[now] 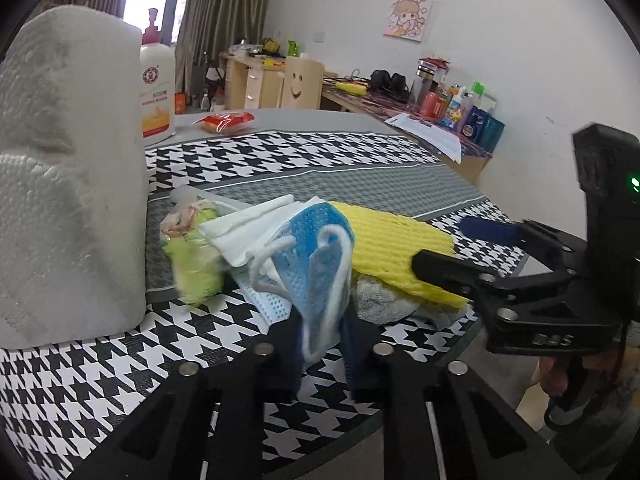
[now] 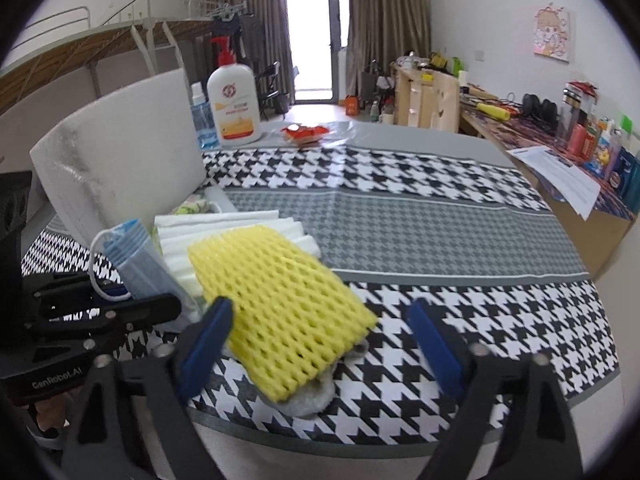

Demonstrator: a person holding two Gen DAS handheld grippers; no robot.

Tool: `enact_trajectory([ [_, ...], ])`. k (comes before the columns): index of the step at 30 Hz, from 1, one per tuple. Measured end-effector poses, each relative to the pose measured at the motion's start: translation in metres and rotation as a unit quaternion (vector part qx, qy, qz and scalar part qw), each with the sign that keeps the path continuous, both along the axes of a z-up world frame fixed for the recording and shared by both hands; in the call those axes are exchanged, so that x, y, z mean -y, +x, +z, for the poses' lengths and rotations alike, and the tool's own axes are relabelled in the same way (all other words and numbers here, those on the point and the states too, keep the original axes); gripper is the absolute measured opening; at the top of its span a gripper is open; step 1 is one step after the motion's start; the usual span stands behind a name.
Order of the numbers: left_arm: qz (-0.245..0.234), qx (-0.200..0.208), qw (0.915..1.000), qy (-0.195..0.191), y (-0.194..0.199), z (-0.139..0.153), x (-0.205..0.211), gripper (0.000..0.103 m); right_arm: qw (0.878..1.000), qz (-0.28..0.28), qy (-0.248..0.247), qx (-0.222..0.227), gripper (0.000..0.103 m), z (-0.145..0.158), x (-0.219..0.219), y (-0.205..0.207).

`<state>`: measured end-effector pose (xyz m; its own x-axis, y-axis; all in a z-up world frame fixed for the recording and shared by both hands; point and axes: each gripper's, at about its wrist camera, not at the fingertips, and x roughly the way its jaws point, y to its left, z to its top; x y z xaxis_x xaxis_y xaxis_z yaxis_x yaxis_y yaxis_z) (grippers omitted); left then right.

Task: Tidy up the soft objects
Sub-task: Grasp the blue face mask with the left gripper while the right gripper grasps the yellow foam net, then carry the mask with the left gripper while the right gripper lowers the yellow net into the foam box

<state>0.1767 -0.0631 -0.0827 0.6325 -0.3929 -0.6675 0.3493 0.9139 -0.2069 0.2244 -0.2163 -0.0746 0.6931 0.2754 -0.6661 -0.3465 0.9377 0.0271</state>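
mask (image 1: 320, 248): blue, folded, white ear loops hanging; standing up at the near side of the pile, pinched between the left fingers; also seen at the left of the pile in the right wrist view (image 2: 132, 264)
left gripper (image 1: 320, 344): fingers nearly together, clamped on the mask's lower edge, pointing down toward the table
foam net (image 2: 280, 308): yellow, mesh-textured, lying tilted on top of the pile, just right of the mask, its near end overhanging a grey cloth
right gripper (image 2: 320, 344): fingers spread wide, one on each side of the foam net's near end, not pressing on it; nothing held
right fingers (image 2: 208, 340): blue pads, left one just beside the net's edge, right one well clear over the tablecloth
grey cloth (image 2: 312, 396): fuzzy, under the foam net, near the table edge
white sheets (image 2: 224, 228): folded stack behind the foam net, touching the mask
green packet (image 1: 192, 248): crinkled wrapper at the left end of the pile, beside the paper roll
paper roll (image 1: 68, 176): white, upright, left of the pile
tablecloth (image 2: 440, 240): black-and-white houndstooth with a grey band, covering the table
bottle (image 2: 234, 104): white with red pump, at the far side of the table
red packet (image 2: 306, 133): far side, right of the bottle
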Motion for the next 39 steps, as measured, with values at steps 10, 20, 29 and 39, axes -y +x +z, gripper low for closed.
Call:
enact_trajectory([
  [10, -0.018, -0.003, 0.9998, -0.003, 0.001, 0.000, 0.000, 0.007, 0.998, 0.043, -0.020, -0.039, 0.067, -0.016, -0.020, 0.013],
  [20, -0.028, 0.004, 0.9995, -0.009, 0.000, 0.003, -0.001, 0.005, 0.999, 0.042, -0.003, -0.018, 0.022, -0.002, -0.016, -0.002],
  [29, -0.036, 0.054, 0.9977, -0.016, -0.016, 0.034, -0.004, 0.004, 0.999, 0.024, 0.023, 0.022, 0.021, 0.026, -0.004, -0.024],
  [39, -0.040, 0.115, 0.9923, -0.023, -0.044, 0.076, -0.006, 0.004, 0.996, 0.003, 0.039, 0.081, 0.021, 0.062, 0.006, -0.060],
])
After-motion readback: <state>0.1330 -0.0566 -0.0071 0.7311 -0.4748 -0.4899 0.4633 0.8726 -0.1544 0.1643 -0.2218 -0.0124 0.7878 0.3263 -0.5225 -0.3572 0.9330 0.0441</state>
